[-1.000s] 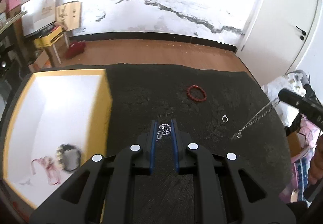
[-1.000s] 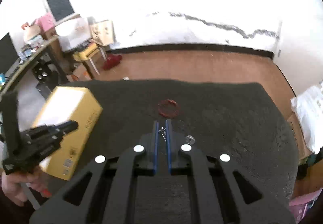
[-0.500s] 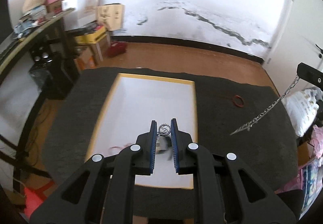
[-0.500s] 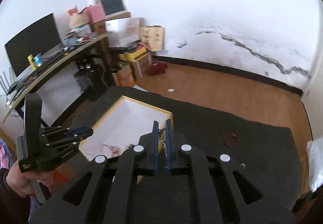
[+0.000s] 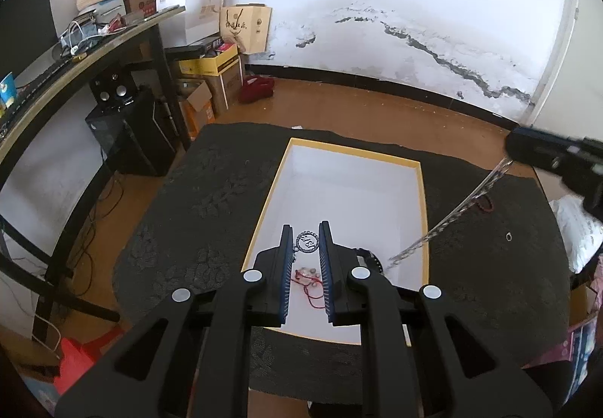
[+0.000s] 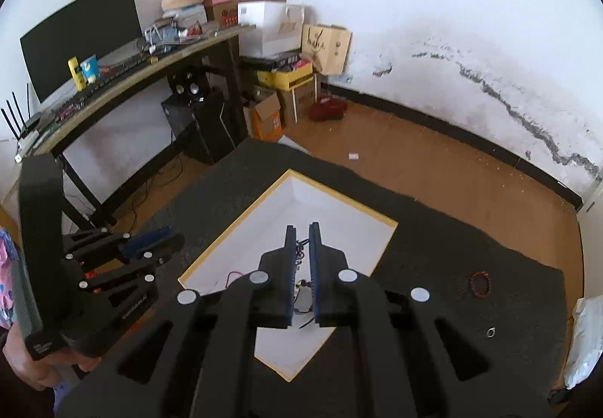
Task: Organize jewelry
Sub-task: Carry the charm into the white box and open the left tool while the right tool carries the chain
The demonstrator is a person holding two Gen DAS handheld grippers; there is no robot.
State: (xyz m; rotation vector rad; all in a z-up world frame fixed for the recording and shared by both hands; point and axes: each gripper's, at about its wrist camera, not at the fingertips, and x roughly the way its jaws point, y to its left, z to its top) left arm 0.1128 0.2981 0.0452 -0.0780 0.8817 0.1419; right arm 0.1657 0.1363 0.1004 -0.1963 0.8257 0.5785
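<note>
I hold both claws over the open white box point(image 5: 350, 192): left claw point(image 5: 306, 243) clenched on a round pendant point(image 5: 308, 241), right claw point(image 6: 300, 244) pinching a dangling silver chain point(image 5: 452, 214).

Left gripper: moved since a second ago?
Yes. The left gripper, shut on a round pendant, went from over the dark mat to above the yellow-rimmed box.

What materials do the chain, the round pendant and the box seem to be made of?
Chain: probably metal, silvery links that glint.
Round pendant: apparently metal, a silvery ring with a beaded edge.
Box: likely cardboard, matte, with a yellow rim and a plain white inside.
</note>
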